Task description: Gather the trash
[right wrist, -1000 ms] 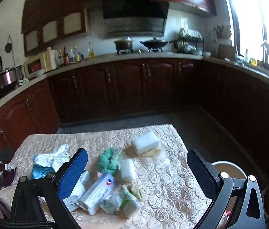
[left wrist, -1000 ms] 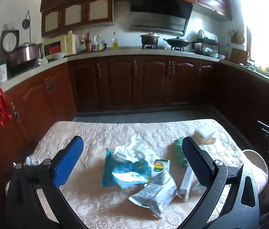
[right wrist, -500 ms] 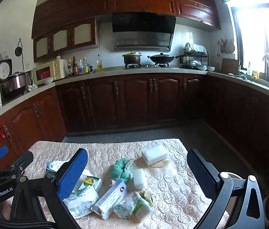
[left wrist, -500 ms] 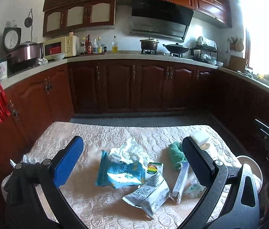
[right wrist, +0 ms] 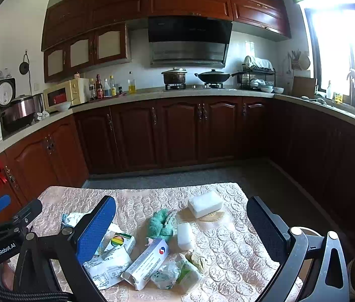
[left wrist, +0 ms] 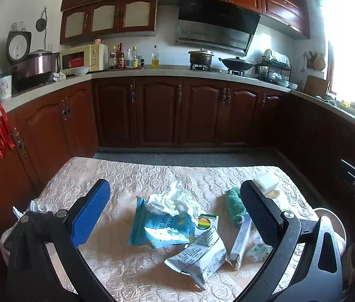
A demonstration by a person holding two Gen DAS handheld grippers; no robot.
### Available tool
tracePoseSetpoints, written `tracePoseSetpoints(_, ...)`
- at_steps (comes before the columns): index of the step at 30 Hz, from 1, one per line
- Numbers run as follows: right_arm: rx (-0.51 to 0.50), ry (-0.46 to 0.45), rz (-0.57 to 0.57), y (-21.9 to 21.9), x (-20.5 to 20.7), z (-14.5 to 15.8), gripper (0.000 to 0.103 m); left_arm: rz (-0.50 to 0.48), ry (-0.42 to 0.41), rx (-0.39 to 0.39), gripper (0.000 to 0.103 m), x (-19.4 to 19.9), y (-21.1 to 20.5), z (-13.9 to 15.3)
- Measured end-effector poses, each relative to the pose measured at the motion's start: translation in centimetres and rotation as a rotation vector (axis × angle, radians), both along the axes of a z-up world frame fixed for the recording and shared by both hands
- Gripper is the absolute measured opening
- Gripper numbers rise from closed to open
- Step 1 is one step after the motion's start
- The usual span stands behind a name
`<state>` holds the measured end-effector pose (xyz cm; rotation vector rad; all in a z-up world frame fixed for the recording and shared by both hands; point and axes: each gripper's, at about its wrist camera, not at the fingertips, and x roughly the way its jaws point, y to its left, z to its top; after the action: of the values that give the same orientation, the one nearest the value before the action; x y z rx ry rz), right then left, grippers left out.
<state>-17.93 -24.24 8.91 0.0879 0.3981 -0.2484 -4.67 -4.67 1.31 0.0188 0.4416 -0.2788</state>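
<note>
Both grippers hang above the table with jaws spread wide and nothing between them: the left gripper [left wrist: 174, 210] frames the trash pile at lower centre of its view, the right gripper [right wrist: 181, 224] does the same in its own, and neither touches anything. Between the left jaws lies a blue bag [left wrist: 161, 226] with crumpled tissue [left wrist: 174, 200] spilling from its open top; a white wrapper [left wrist: 197, 256] overlaps its lower right corner, and a small box with a rainbow mark [left wrist: 206, 222] sits just beside it. Right of these a long carton [left wrist: 239, 241] lies tilted, with a green cloth [left wrist: 234, 205] above it and a white sponge [left wrist: 265, 182] near the far right edge of the table [left wrist: 127, 176]. In the right view the same carton [right wrist: 147, 261] lies at lower centre, touching a clear crumpled bag [right wrist: 174, 274]; a small white block [right wrist: 185, 235] stands just beside the cloth [right wrist: 161, 225]. A white bin [left wrist: 329, 222] shows past the table's right edge; its contents cannot be seen. Against a second ago, both cameras sit higher and tip up, so more upper cabinet shows, the trash lies lower in frame, and the left gripper has come into the right view's lower left corner.
</note>
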Motion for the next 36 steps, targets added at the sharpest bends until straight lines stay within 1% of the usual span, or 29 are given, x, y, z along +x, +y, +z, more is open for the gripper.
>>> tracePoseSetpoints(3, 0.0, 0.004, 0.0, -0.1, 0.1, -0.1, 0.103, 0.002, 0.007, -0.001, 0.103, -1.8, -0.4, 1.8)
tracePoseSetpoints(4, 0.0, 0.004, -0.001, -0.2, 0.1, -0.1, 0.103, 0.002, 0.012, -0.001, 0.103, -1.7, -0.6, 3.0)
tracePoseSetpoints(8, 0.006, -0.002, -0.005, -0.2, 0.0, -0.1, 0.103, 0.006, 0.011, -0.001, 0.103, -3.5, -0.8, 5.0)
tracePoseSetpoints(9, 0.007, -0.003, -0.006, -0.3, 0.0, 0.0, 0.103, 0.007, 0.009, -0.002, 0.103, -3.9, -0.8, 5.1)
tracePoseSetpoints(13, 0.005, -0.004, -0.013, -0.3, 0.0, 0.0, 0.103, 0.013, 0.018, -0.006, 0.103, -4.5, -1.3, 7.6)
tracePoseSetpoints(15, 0.008, -0.001, -0.015, -0.4, 0.0, 0.0, 0.103, 0.014, 0.018, -0.006, 0.103, -4.8, -1.5, 8.2)
tracePoseSetpoints(16, 0.009, -0.001, -0.016, -0.4, 0.0, -0.1, 0.103, 0.016, 0.024, -0.008, 0.103, -4.6, -1.5, 9.4)
tracePoseSetpoints(25, 0.009, -0.009, -0.022, -0.5, -0.1, 0.2, 0.103, 0.028, 0.028, -0.018, 0.103, -4.5, -1.3, 10.7)
tracePoseSetpoints(36, 0.013, -0.018, -0.026, -0.5, -0.2, 0.4, 0.103, 0.03, 0.024, -0.02, 0.103, -4.8, -1.2, 10.5)
